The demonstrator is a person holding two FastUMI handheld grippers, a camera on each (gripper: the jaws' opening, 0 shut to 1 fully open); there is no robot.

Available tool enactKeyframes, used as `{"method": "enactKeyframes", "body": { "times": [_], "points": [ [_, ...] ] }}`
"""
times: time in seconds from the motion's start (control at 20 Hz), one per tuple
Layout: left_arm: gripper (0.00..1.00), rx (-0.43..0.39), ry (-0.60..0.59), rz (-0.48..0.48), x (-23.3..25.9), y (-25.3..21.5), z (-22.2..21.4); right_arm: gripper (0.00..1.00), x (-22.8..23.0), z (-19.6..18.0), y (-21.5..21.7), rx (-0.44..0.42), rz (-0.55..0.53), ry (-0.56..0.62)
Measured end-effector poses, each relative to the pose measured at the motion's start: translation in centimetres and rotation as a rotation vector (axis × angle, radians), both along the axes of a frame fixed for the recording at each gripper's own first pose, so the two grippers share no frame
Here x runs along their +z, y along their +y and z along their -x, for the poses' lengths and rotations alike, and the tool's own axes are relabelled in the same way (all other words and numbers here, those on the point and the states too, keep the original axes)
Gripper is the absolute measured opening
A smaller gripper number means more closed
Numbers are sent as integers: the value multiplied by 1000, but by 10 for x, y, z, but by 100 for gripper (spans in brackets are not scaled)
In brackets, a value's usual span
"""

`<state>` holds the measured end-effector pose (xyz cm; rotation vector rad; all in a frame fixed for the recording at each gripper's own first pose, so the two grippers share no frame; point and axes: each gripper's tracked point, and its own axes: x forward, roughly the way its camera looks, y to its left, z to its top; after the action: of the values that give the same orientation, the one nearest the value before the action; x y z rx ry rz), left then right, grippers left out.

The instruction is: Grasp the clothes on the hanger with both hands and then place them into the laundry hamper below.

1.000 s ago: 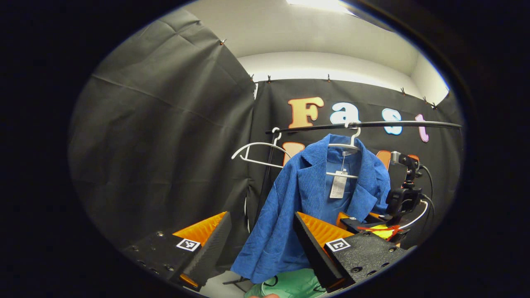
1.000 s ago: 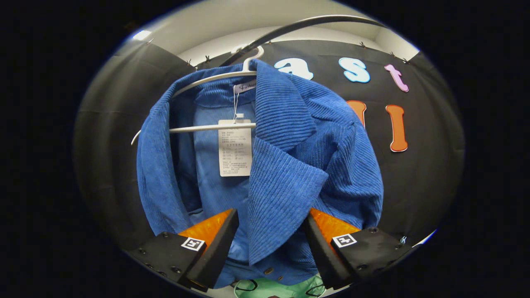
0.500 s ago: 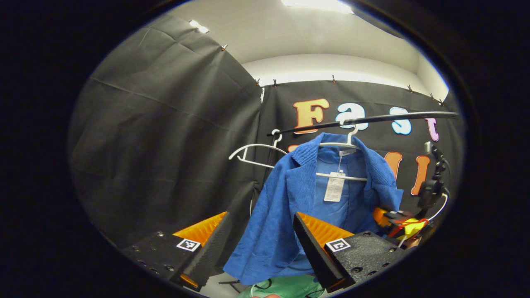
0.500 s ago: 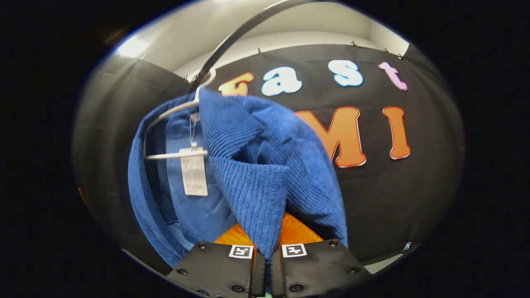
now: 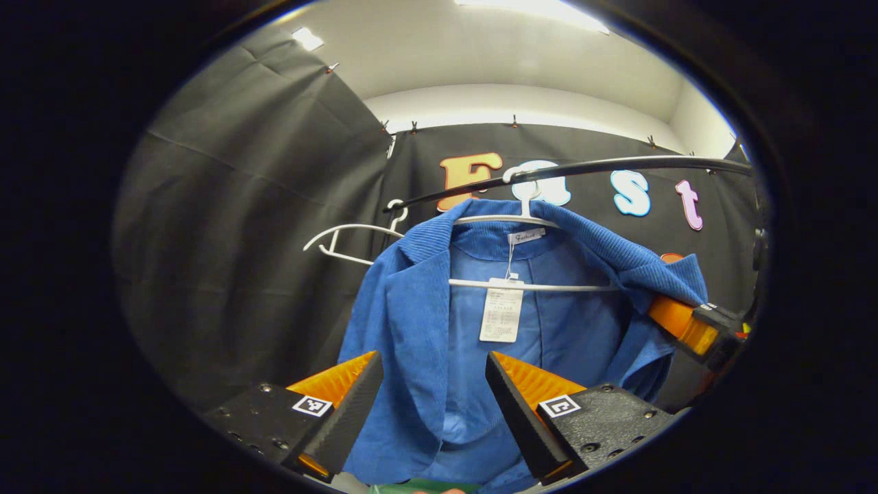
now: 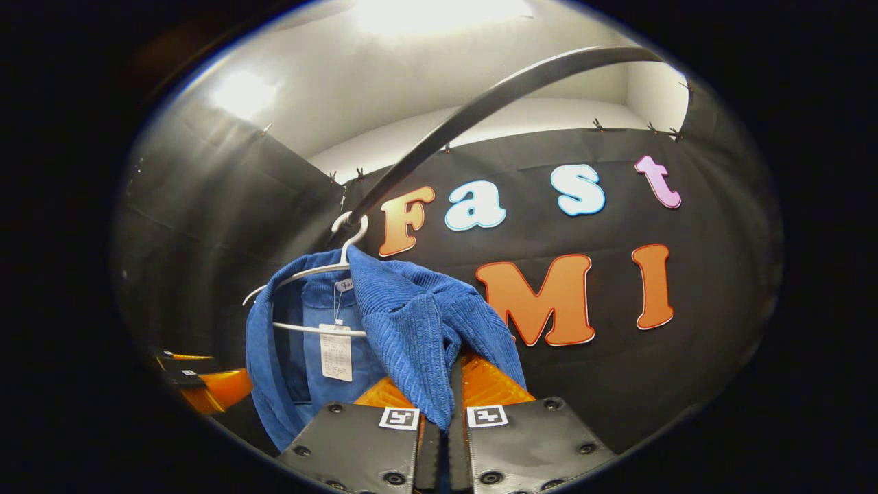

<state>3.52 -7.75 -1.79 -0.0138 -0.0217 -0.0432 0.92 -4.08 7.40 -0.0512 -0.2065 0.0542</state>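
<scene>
1. Left gripper view: a blue corduroy jacket [image 5: 418,322] hangs on a white hanger [image 5: 521,219] from a dark rail [image 5: 617,166], so its front falls open and a paper tag [image 5: 501,314] dangles inside. An empty hanger [image 5: 343,237] hangs to the left on the same rail.
2. The left gripper [image 5: 432,394] has its fingers spread wide on either side of the jacket's near front panel, not yet pressing on it. This looks like a line-up for a pinch on that edge.
3. At the right edge, the right gripper [image 5: 675,319] is clamped on the jacket's far lapel, lifting that side outward.
4. A sliver of green at the bottom edge may be the hamper; too little shows to be sure.
5. Right gripper view: the right gripper [image 6: 442,405] has its fingers pressed together on a fold of the jacket [image 6: 418,336], which bunches upward toward the hanger [image 6: 322,271] hooked on the rail [image 6: 480,113].
6. The left gripper [image 6: 219,387] sits low to the left, beside the jacket's other side; from here I cannot tell its opening.
</scene>
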Motion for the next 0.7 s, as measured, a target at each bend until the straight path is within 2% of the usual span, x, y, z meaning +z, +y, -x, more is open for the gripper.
{"method": "enactKeyframes", "body": {
  "times": [0.1, 0.15, 0.25, 0.45, 0.5, 0.55, 0.6, 0.65, 0.7],
  "points": [
    [98, 14, -51, 0, 5, 4, -14, 12, 3, 7, 5, -6, 1, -8],
    [91, 16, -71, -2, 5, 5, -18, 12, 5, 9, 6, -20, 4, -16],
    [91, 10, -64, -9, -8, 2, -29, 12, 8, 13, 6, -45, 4, -20],
    [91, 101, -2, 10, -40, 23, -51, 12, 11, 14, 10, -72, 15, -21],
    [94, 145, -19, 0, -39, 35, -55, 17, 11, 16, 11, -75, 18, -21],
    [90, 203, -41, -26, -38, 49, -56, 12, 11, 17, 12, -76, 19, -20],
    [89, 279, -52, -81, -35, 65, -57, 12, 10, 16, 13, -77, 20, -19],
    [94, 306, -55, -137, -34, 72, -59, 12, 9, 14, 13, -80, 20, -15],
    [87, 293, -56, -168, -34, 71, -64, 12, 9, 15, 13, -84, 21, -15]
  ]
}}
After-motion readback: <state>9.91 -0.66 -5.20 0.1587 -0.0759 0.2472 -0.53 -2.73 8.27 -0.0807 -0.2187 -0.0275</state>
